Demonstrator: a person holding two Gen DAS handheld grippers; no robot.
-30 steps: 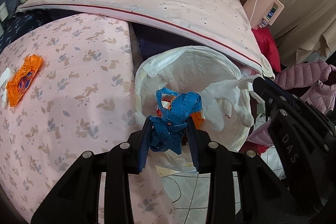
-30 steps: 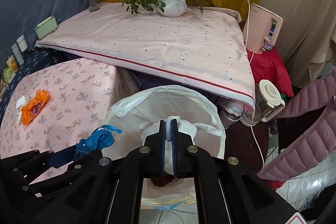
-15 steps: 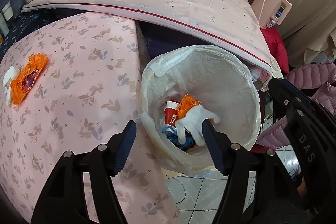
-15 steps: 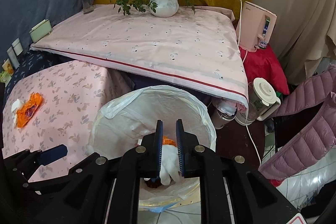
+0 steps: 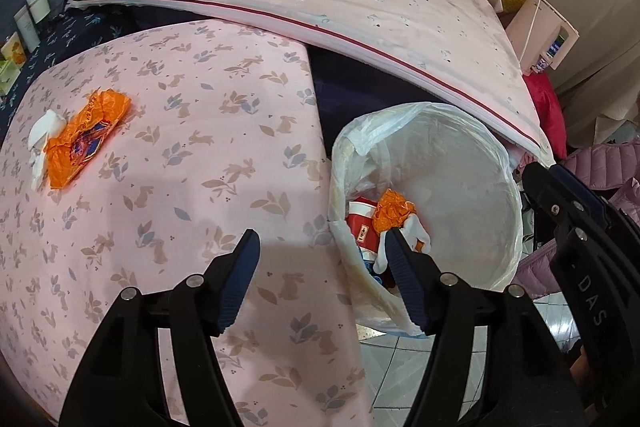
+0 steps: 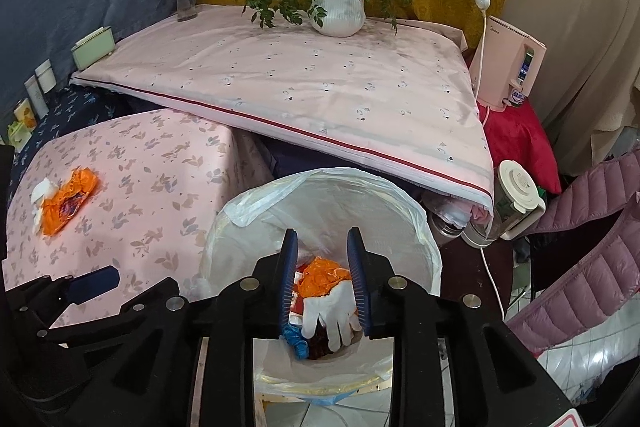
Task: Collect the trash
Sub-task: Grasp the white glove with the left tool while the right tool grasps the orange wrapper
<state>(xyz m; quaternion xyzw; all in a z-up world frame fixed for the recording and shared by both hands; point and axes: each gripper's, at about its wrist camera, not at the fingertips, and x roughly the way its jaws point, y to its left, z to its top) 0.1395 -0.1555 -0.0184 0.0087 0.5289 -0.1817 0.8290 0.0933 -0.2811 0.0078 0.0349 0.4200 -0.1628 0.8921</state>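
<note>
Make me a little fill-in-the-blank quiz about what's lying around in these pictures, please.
1. The white glove lies inside the lined ______.
2. The crumpled wrapper left on the pink rabbit-print cloth is ______ in colour.
3. The left claw holds ______ between its fingers.
4. The potted plant stands in a ______ pot.

Missing words: bin; orange; nothing; white

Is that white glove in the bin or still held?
In the bin: the white glove lies on the trash inside the bin.
</note>
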